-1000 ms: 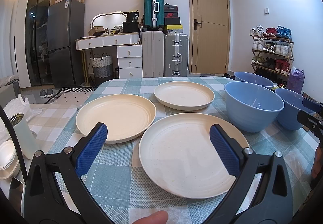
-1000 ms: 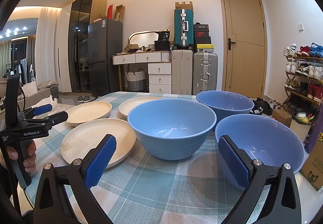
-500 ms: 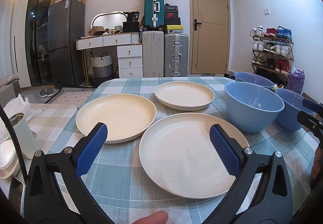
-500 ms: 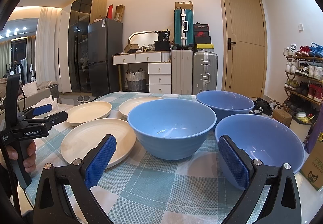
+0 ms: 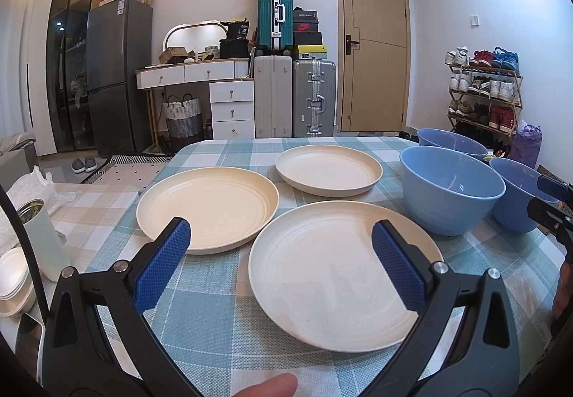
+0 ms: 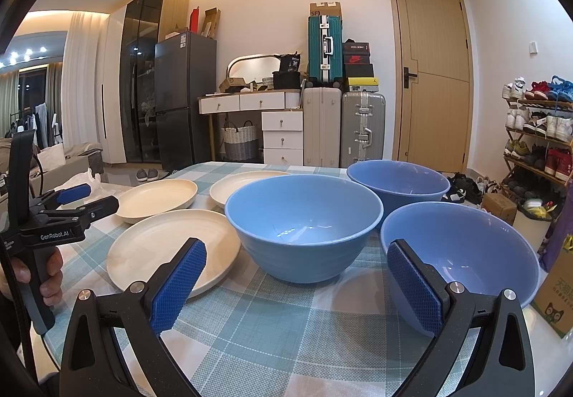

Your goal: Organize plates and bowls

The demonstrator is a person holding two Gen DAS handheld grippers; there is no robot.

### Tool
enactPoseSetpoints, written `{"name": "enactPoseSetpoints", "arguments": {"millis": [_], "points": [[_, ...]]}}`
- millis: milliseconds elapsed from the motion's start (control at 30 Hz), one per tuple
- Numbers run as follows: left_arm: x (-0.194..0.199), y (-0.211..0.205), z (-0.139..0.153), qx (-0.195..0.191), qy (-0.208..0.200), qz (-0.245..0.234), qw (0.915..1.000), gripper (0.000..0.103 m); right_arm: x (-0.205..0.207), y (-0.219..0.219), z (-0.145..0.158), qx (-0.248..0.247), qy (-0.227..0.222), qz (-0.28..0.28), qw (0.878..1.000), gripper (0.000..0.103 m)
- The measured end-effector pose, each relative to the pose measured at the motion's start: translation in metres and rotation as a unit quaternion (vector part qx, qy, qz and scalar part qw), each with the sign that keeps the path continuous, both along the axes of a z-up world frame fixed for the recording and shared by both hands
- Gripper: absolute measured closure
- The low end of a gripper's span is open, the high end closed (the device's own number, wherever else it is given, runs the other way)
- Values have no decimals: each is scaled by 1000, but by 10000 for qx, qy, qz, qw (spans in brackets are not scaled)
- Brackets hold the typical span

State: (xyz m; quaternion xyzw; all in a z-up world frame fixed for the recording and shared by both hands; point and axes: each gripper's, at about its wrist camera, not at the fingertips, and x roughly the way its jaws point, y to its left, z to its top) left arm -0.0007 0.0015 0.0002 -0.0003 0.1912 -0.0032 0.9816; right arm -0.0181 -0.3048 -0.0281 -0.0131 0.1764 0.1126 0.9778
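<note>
Three cream plates lie flat and apart on the checked tablecloth: a near plate (image 5: 333,271), a left plate (image 5: 211,203) and a far plate (image 5: 327,169). Three blue bowls stand upright to their right: a middle bowl (image 6: 304,221), a far bowl (image 6: 397,182) and a near right bowl (image 6: 462,250). My left gripper (image 5: 281,262) hovers open over the near plate's front, holding nothing. My right gripper (image 6: 295,280) is open and empty, in front of the middle bowl and beside the near right bowl.
A pale green cup (image 5: 43,239) and stacked white dishes (image 5: 12,280) sit at the table's left edge. Behind the table stand a fridge (image 5: 118,74), drawers, suitcases (image 5: 295,96) and a door. A shoe rack (image 5: 483,89) is at the right.
</note>
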Motion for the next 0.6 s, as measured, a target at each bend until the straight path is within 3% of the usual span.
{"name": "enactPoseSetpoints", "arguments": {"millis": [600], "points": [[2, 9, 4, -50, 42, 63, 10000, 2, 3, 4, -1, -100, 160, -10, 9998, 0]]}}
